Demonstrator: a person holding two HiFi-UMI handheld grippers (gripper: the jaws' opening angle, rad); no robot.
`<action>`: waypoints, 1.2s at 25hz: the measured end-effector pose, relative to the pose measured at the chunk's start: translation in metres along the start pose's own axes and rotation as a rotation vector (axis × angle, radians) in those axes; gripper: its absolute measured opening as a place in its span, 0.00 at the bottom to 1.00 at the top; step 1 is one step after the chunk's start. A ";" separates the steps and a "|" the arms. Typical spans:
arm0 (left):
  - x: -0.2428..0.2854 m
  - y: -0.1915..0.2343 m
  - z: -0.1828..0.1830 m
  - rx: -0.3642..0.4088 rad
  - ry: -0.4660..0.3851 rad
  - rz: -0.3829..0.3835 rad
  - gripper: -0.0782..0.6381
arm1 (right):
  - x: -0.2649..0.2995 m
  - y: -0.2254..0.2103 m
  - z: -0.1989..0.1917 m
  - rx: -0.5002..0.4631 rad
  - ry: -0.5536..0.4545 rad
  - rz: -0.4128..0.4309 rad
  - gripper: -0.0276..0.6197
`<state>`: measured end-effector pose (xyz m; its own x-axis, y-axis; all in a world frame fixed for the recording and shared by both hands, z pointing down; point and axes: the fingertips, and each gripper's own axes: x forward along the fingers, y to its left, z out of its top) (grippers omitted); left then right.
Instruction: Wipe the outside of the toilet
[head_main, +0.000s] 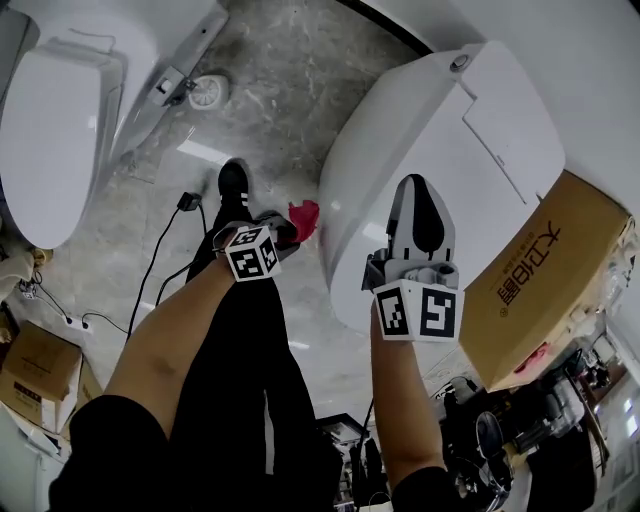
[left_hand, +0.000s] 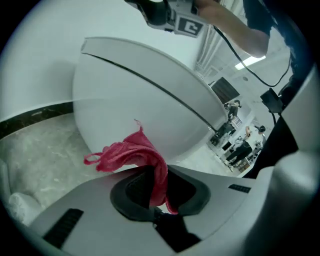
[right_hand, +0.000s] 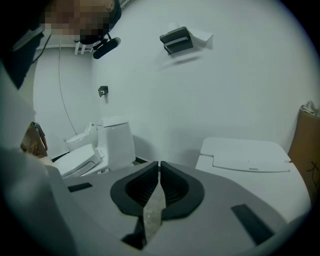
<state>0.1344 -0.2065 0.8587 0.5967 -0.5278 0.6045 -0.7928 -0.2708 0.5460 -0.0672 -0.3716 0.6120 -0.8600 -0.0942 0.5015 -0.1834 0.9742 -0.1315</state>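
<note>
the left gripper (left_hand: 156, 186) has its fingers clamped on a red cloth (left_hand: 134, 152), which bunches out past the fingertips, just in front of the rounded outer side of the white toilet (left_hand: 145, 100); i cannot tell whether it touches. the right gripper (right_hand: 159, 172) has its fingers pressed together on nothing, and the toilet's flat top (right_hand: 247, 156) lies beyond them to the right.

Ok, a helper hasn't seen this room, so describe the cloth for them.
Find the big white toilet beside the cardboard box. Low at its rounded front, the left gripper pinches the cloth. Crumpled and red, it stands out against all the white.
</note>
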 end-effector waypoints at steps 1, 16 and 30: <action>-0.012 0.021 0.006 -0.012 -0.016 0.035 0.20 | 0.004 -0.004 0.004 -0.014 0.003 -0.014 0.10; -0.069 0.322 0.206 -0.043 -0.315 0.336 0.20 | 0.109 -0.081 0.044 -0.119 0.032 -0.216 0.10; 0.020 0.413 0.251 0.147 -0.151 0.279 0.20 | 0.159 -0.120 0.062 -0.097 0.021 -0.087 0.10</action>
<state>-0.2124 -0.5306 0.9505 0.3377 -0.7079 0.6203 -0.9389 -0.2066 0.2754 -0.2111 -0.5159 0.6545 -0.8325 -0.1759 0.5254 -0.2092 0.9779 -0.0041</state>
